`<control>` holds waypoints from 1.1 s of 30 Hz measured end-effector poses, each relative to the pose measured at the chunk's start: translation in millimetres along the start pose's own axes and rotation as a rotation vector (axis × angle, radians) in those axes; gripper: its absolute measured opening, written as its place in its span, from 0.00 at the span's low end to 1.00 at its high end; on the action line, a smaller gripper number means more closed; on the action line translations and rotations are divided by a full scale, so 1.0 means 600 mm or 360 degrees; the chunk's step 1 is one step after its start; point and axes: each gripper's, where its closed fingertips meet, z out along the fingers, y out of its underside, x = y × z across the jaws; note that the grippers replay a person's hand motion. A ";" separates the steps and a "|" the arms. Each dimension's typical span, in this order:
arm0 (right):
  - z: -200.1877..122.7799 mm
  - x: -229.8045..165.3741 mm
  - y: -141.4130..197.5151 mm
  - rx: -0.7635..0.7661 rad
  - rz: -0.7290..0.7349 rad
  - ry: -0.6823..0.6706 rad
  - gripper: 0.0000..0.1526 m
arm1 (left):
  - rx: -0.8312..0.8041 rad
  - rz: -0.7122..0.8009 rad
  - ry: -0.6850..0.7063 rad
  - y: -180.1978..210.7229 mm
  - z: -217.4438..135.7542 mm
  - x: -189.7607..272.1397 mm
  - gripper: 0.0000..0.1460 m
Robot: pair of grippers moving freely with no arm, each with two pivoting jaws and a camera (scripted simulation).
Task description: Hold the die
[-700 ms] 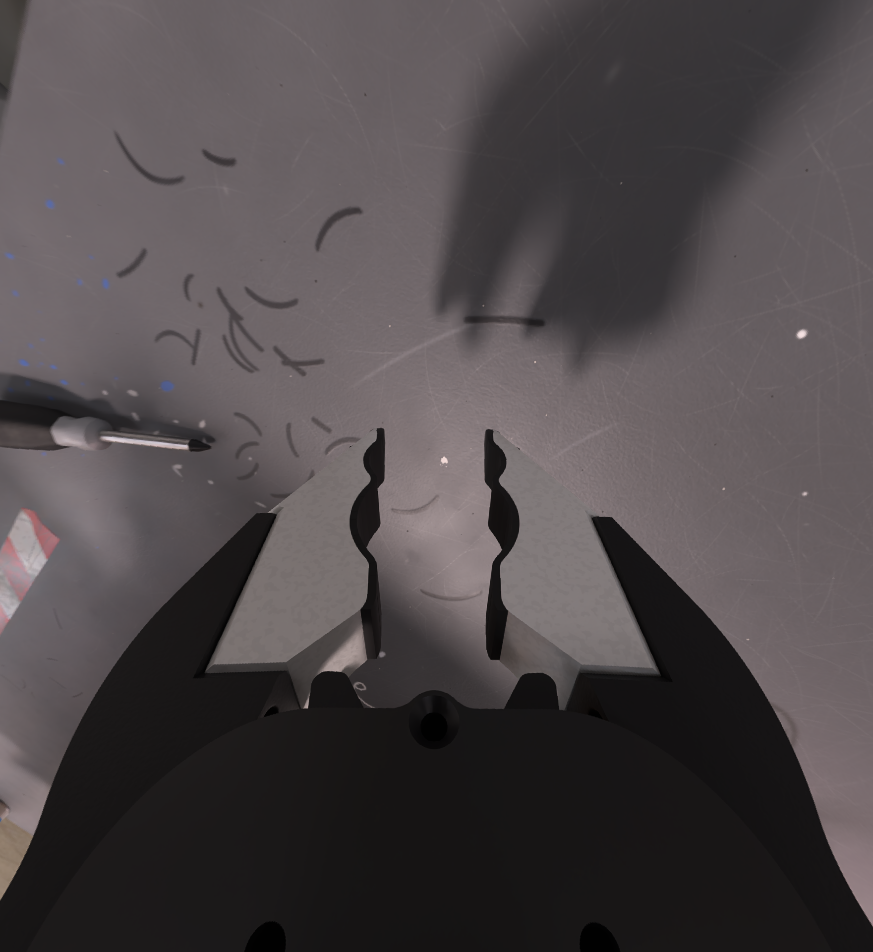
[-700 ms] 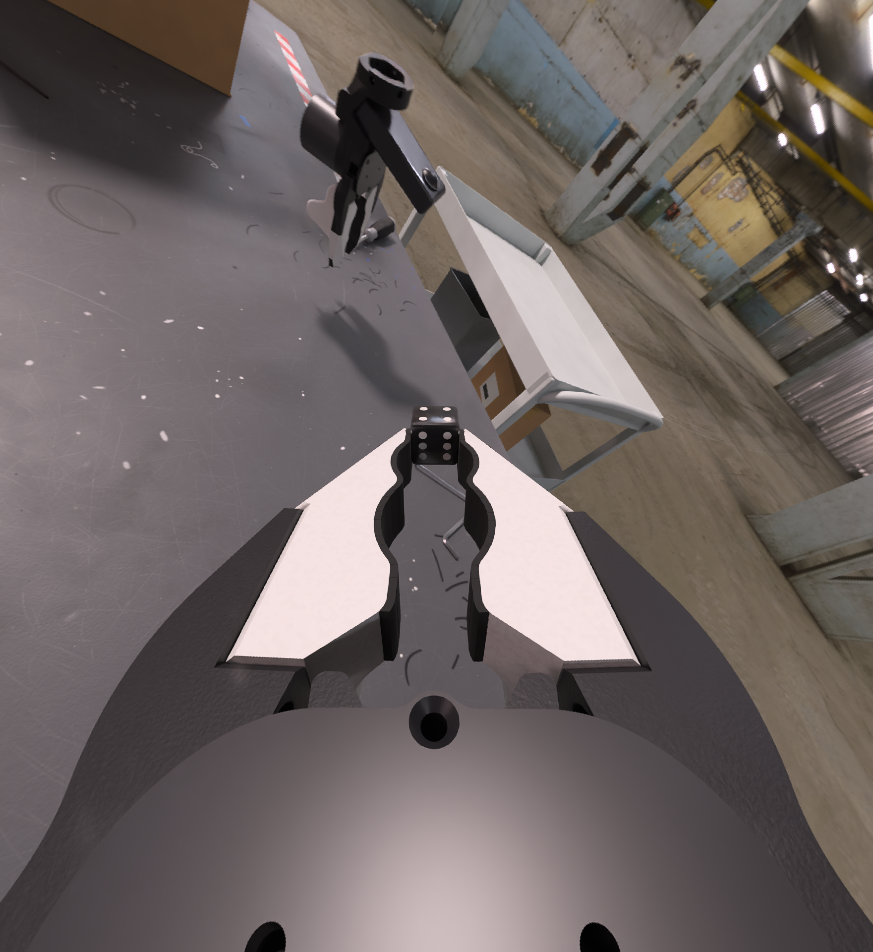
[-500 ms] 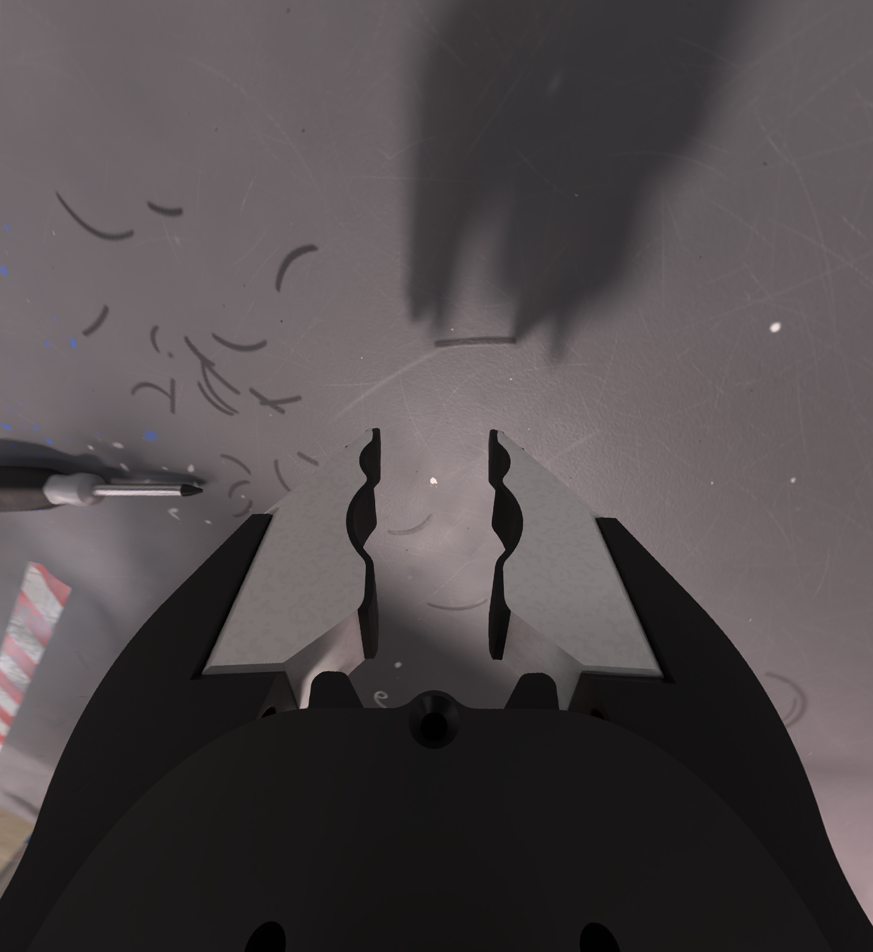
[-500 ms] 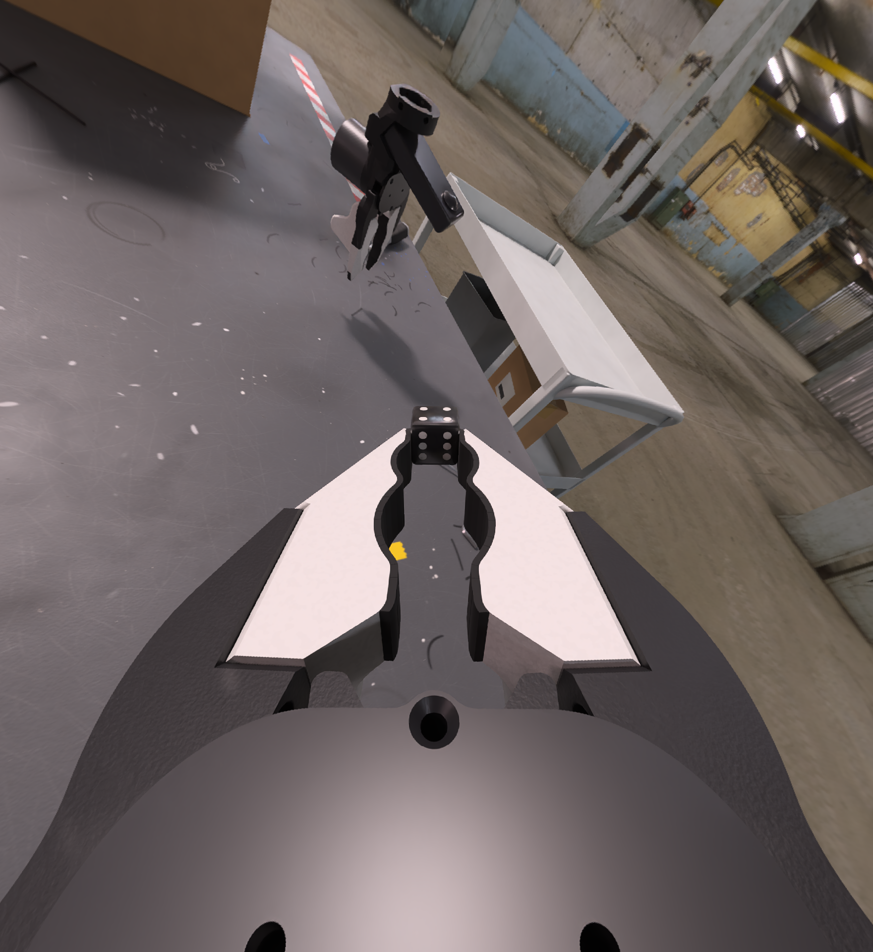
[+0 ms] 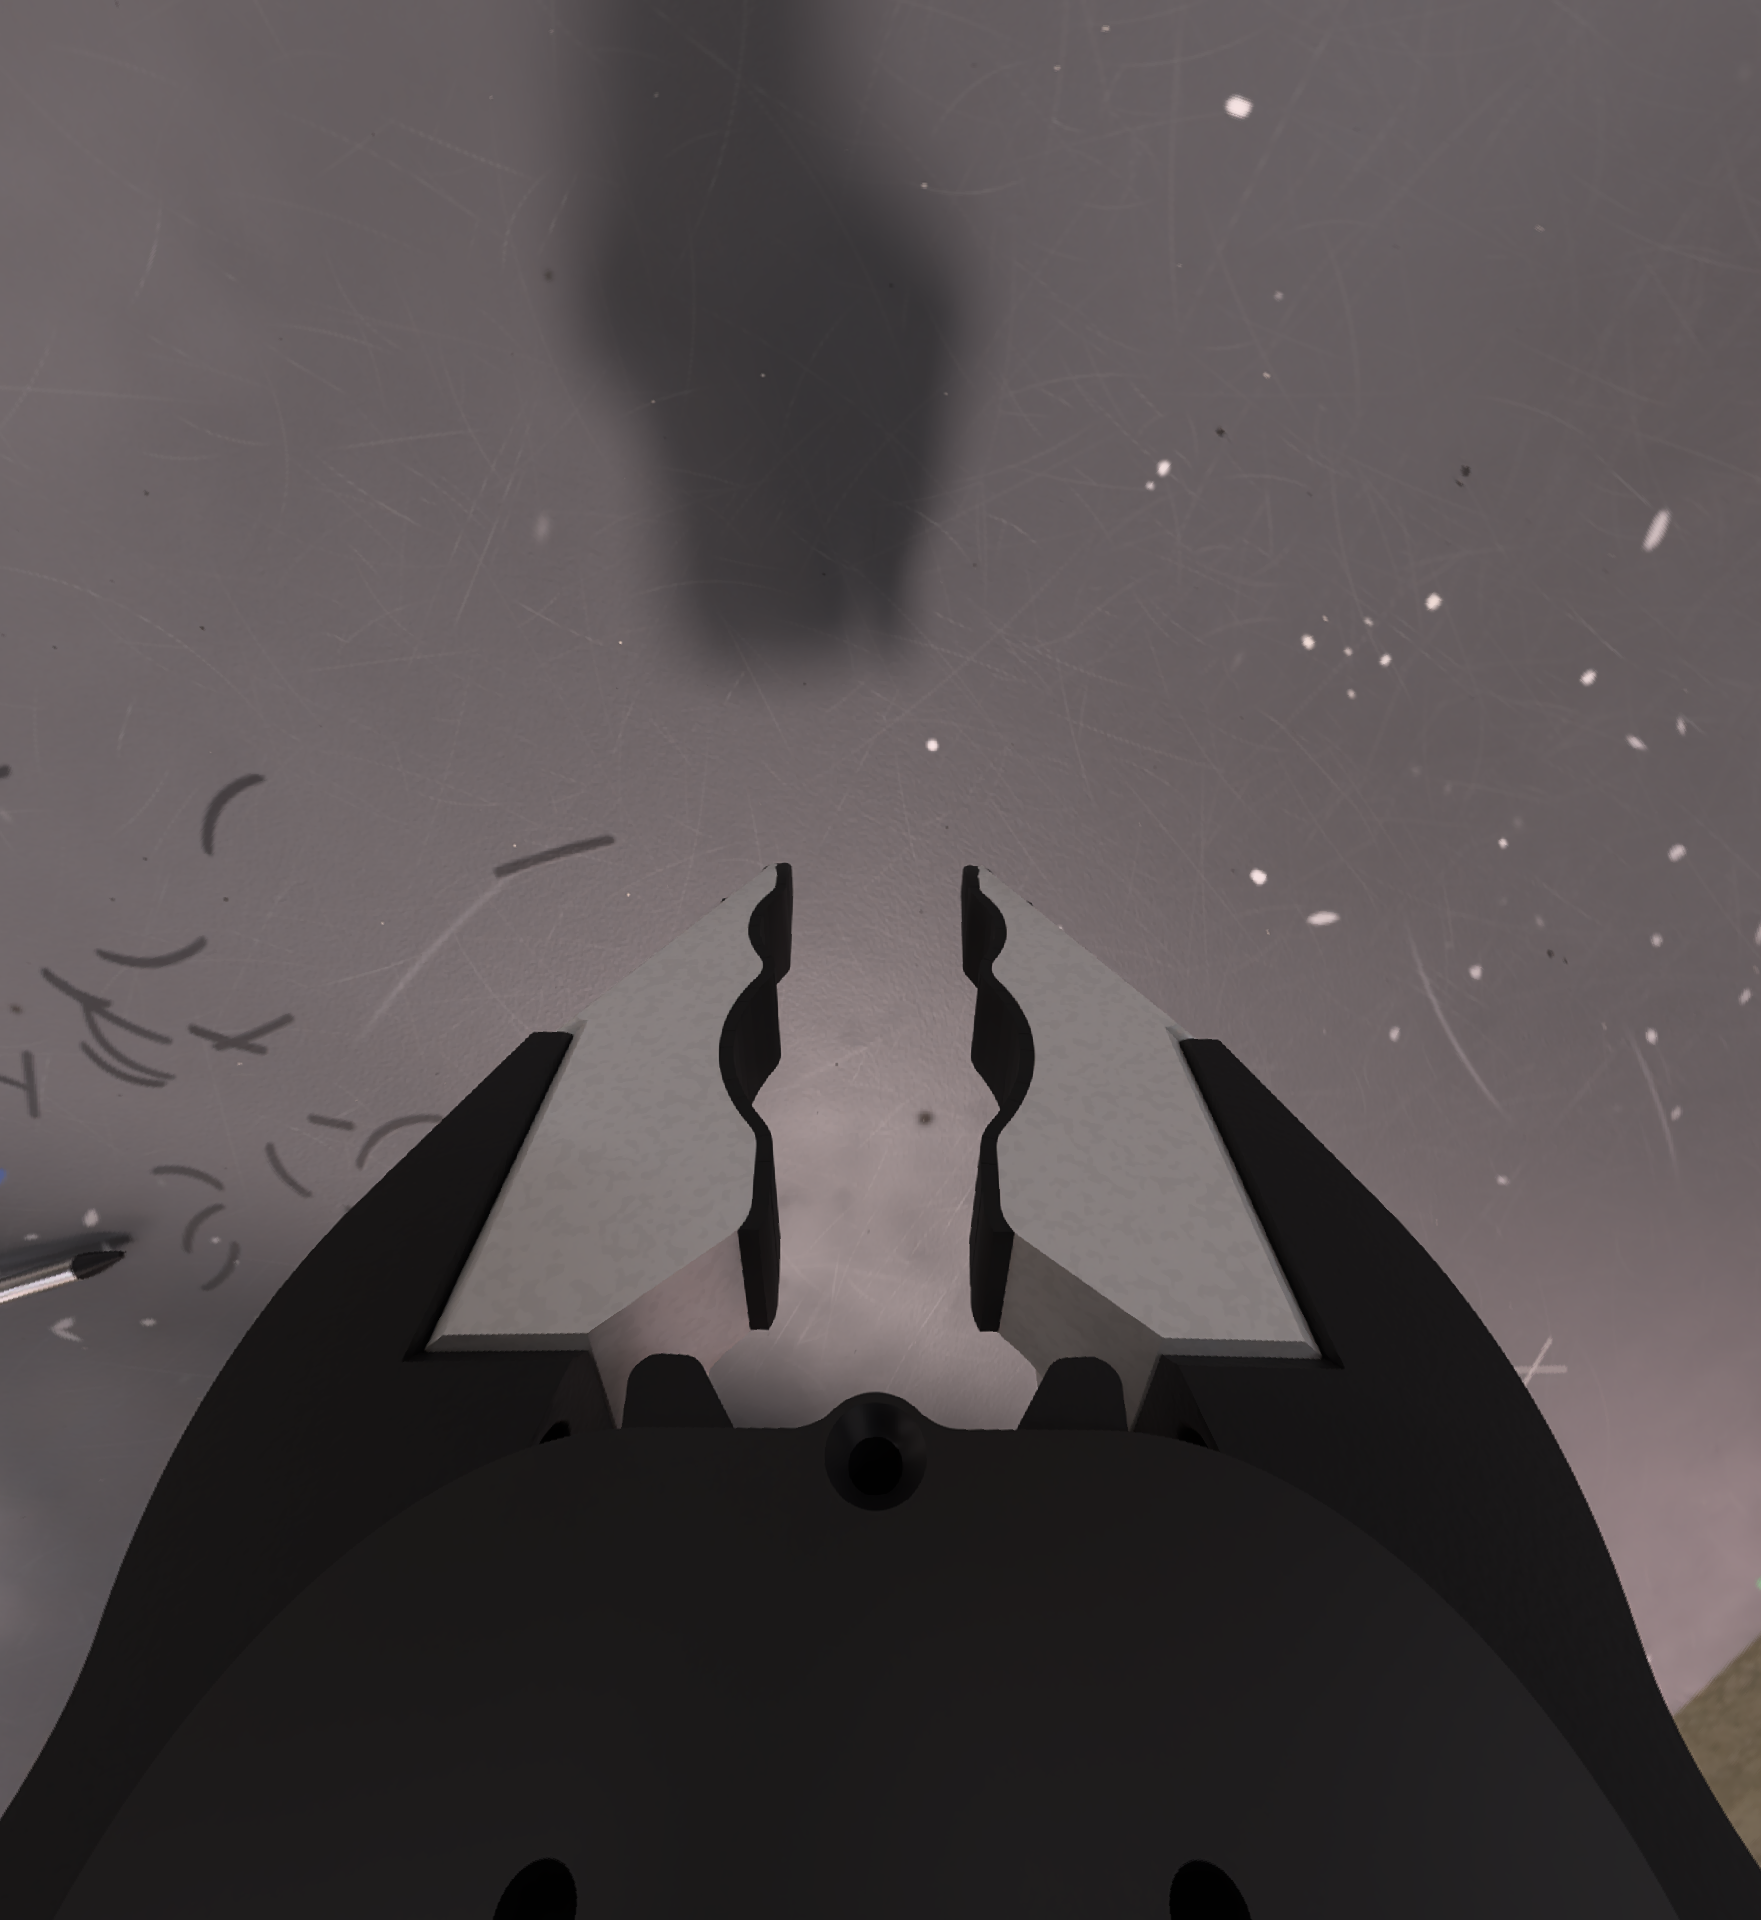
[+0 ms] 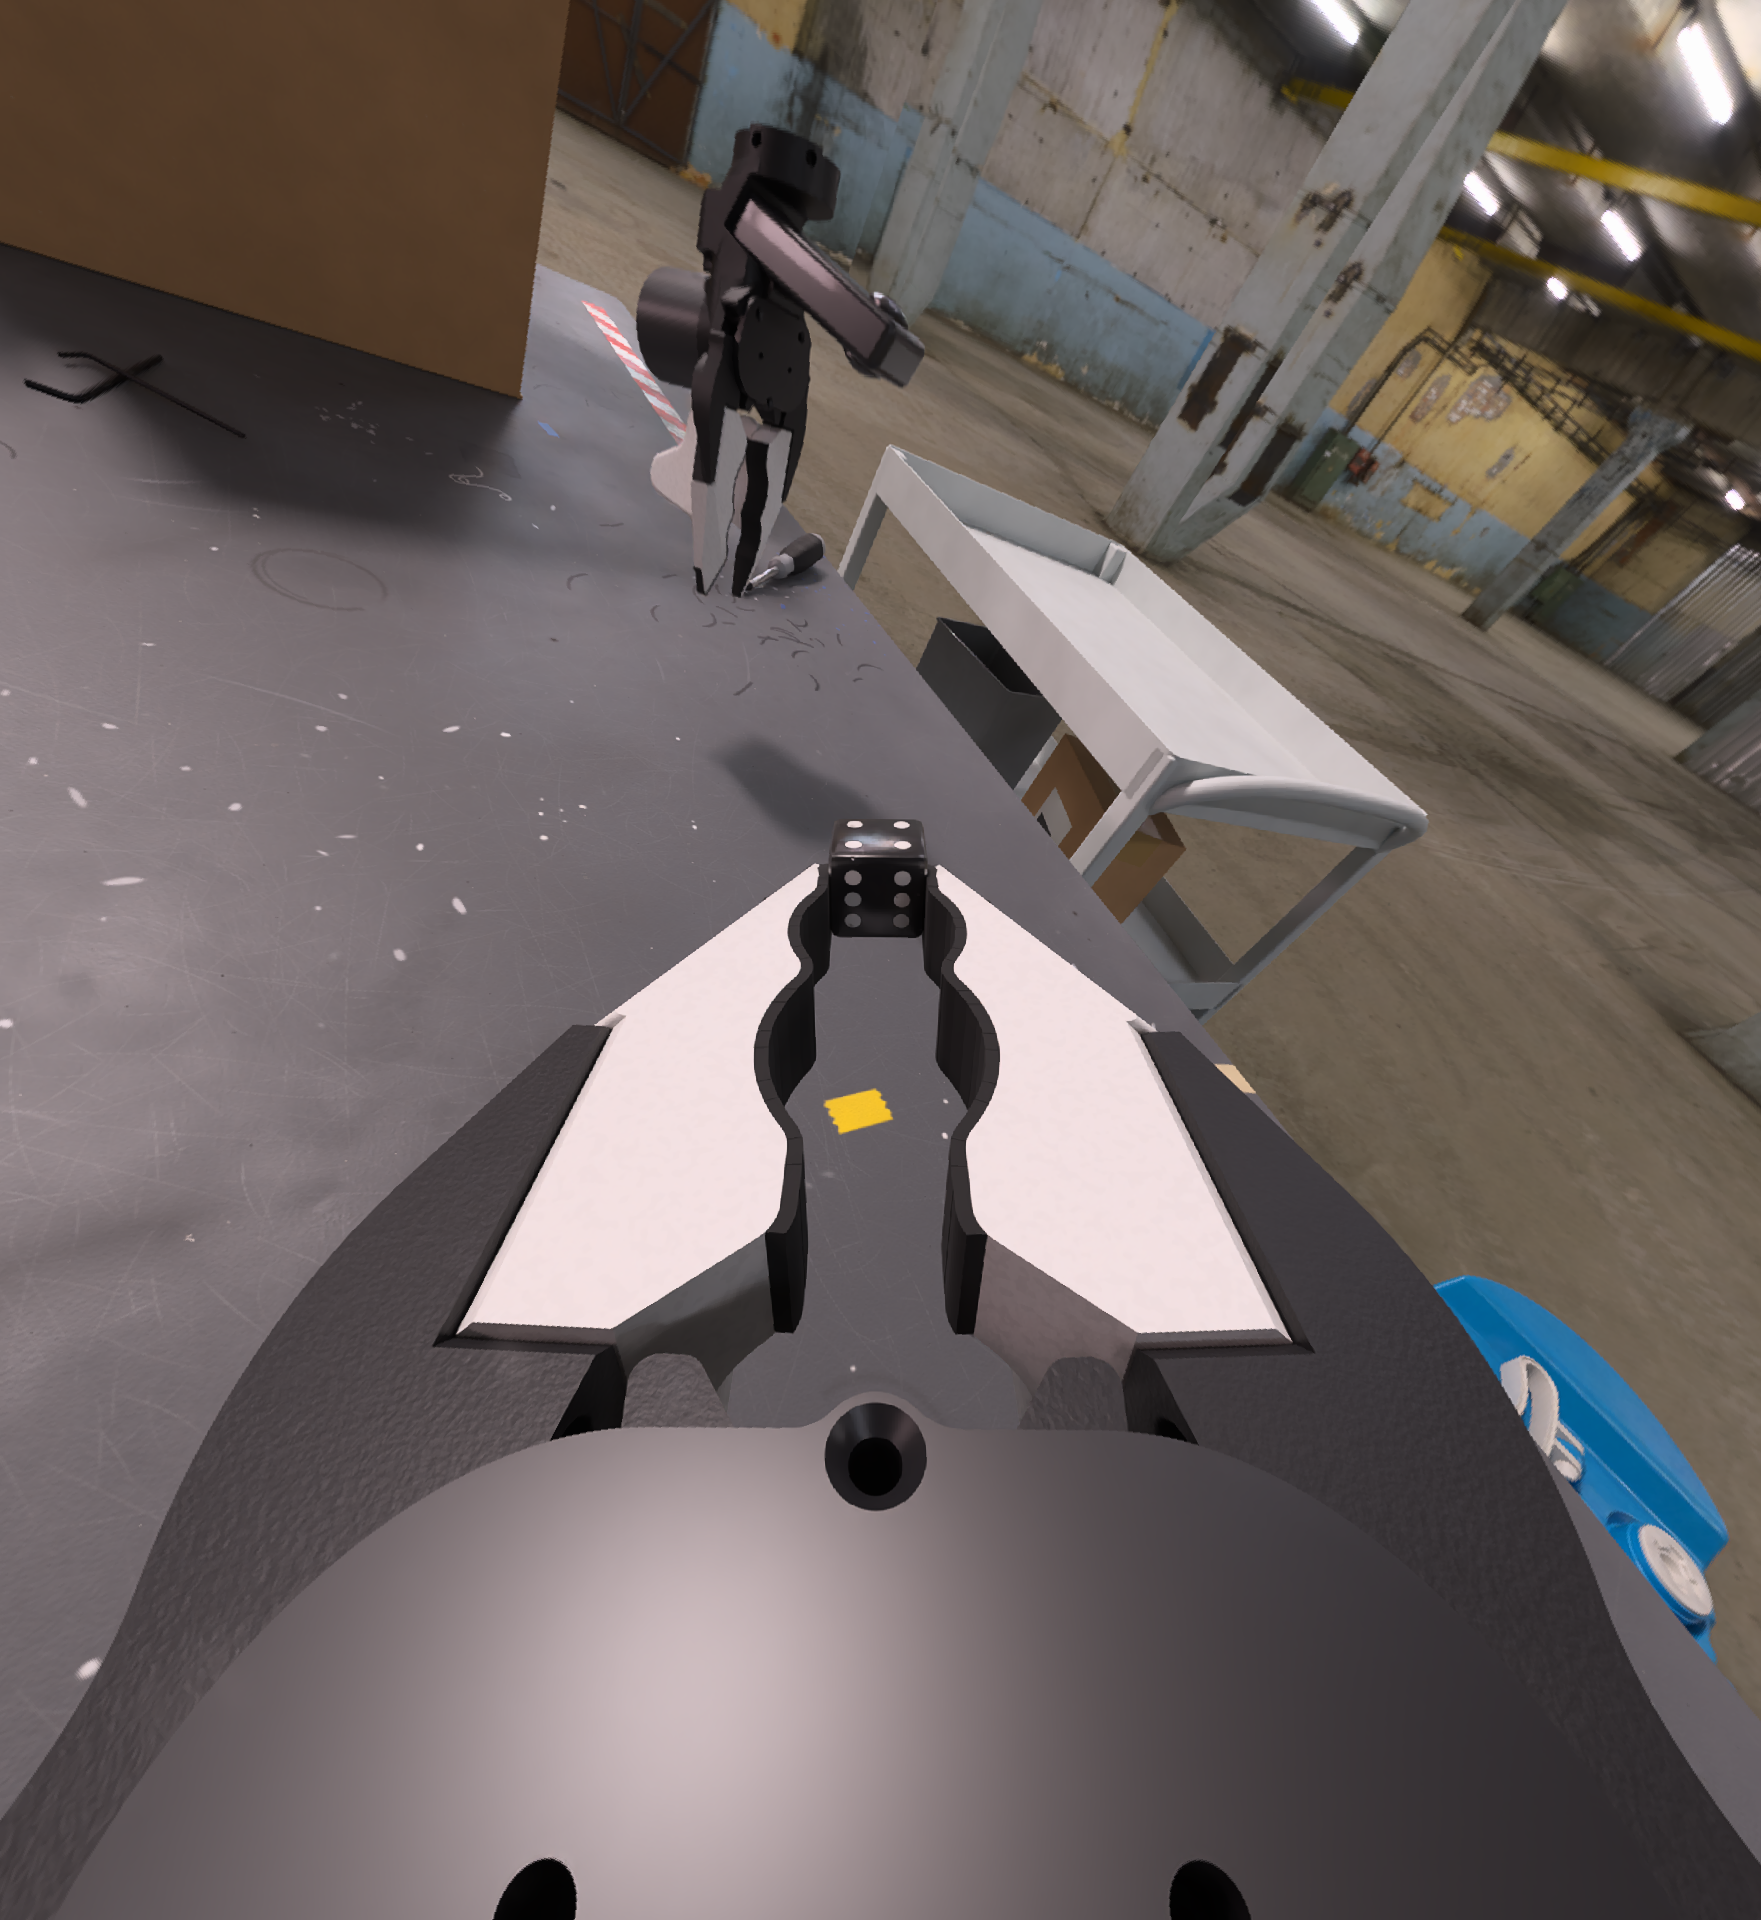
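Note:
A black die (image 6: 876, 896) with white pips sits between the fingertips of my right gripper (image 6: 878, 871), which is shut on it and holds it above the grey table (image 6: 232, 831) near the table's right edge. My left gripper (image 5: 876, 875) is open and empty, pointing down at the bare table surface (image 5: 1271, 416). It also shows far off in the right wrist view (image 6: 725, 582), tips close to the table. The die is not in the left wrist view.
A screwdriver (image 5: 14, 1283) lies left of the left gripper; it shows beside that gripper's tips (image 6: 788, 561). A brown box (image 6: 232, 156) stands at the back. Allen keys (image 6: 107, 379) lie near it. A white cart (image 6: 1115, 644) and a blue object (image 6: 1582, 1455) are past the table's edge.
The right gripper still holds the die and has moved, so the left gripper and the box look larger. The left view has slid away from the screwdriver, now at its left edge.

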 end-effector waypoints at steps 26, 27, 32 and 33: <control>0.011 -0.023 0.011 -0.0008 0.0002 -0.0043 0.11 | 0.0229 -0.0281 -0.0354 -0.003 0.009 0.014 0.17; 0.012 -0.024 0.012 -0.0013 0.0002 -0.0044 0.11 | 0.0246 -0.0253 -0.0356 -0.006 0.006 0.018 0.15; 0.015 -0.026 0.014 -0.0016 0.0000 -0.0048 0.11 | 0.0393 -0.0082 -0.0424 -0.030 -0.034 0.048 0.07; 0.016 -0.026 0.015 -0.0016 0.0002 -0.0051 0.11 | 0.0446 -0.0050 -0.0452 -0.036 -0.049 0.054 0.05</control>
